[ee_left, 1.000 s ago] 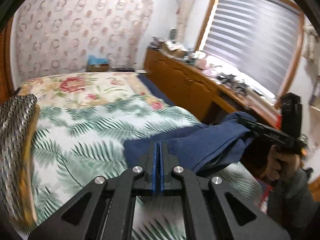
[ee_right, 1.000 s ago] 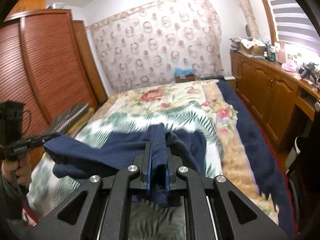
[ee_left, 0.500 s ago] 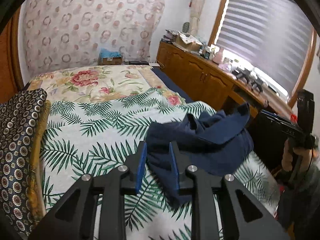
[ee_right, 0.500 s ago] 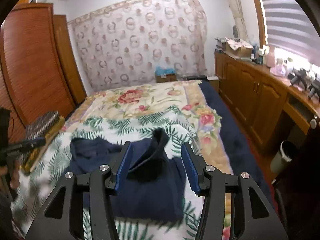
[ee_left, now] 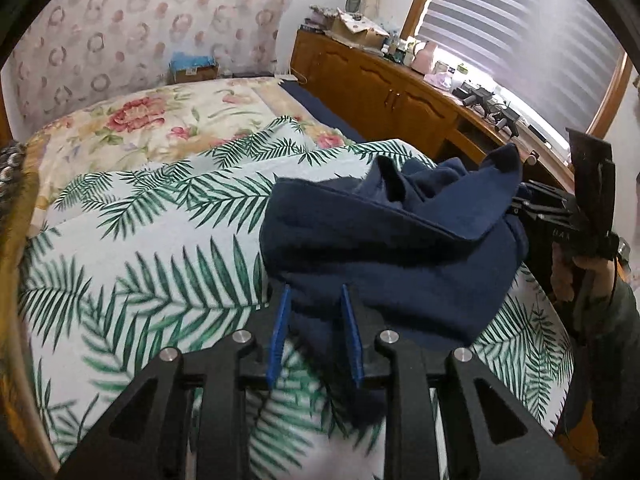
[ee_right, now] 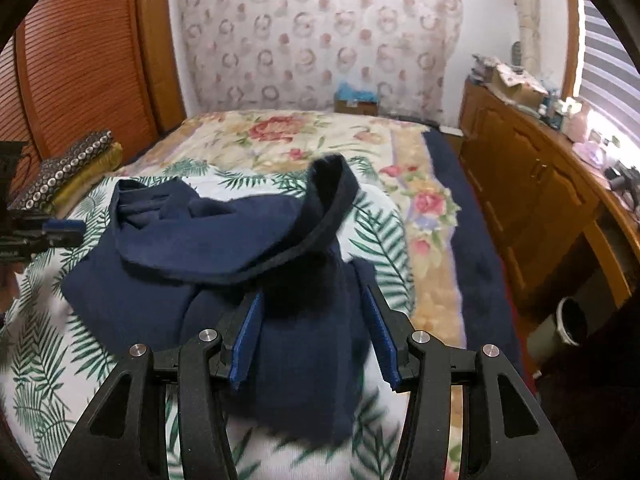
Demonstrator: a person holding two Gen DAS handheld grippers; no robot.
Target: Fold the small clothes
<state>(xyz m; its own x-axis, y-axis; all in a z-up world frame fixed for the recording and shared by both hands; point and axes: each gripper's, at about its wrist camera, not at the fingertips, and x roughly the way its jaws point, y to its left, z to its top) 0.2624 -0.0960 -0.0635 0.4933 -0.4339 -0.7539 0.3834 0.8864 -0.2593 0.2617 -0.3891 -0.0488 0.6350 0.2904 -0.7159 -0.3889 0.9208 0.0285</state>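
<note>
From my right gripper point(ee_right: 314, 336), jaws parted with blue pads clear of the cloth, I look down on a navy garment point(ee_right: 224, 264) lying rumpled on the palm-leaf sheet point(ee_right: 52, 344), one edge curling upward. The left gripper point(ee_right: 60, 229) sits at the garment's far left corner. Folded patterned fabrics point(ee_right: 68, 168) rest by the slatted wooden wardrobe point(ee_right: 80, 60).
</note>
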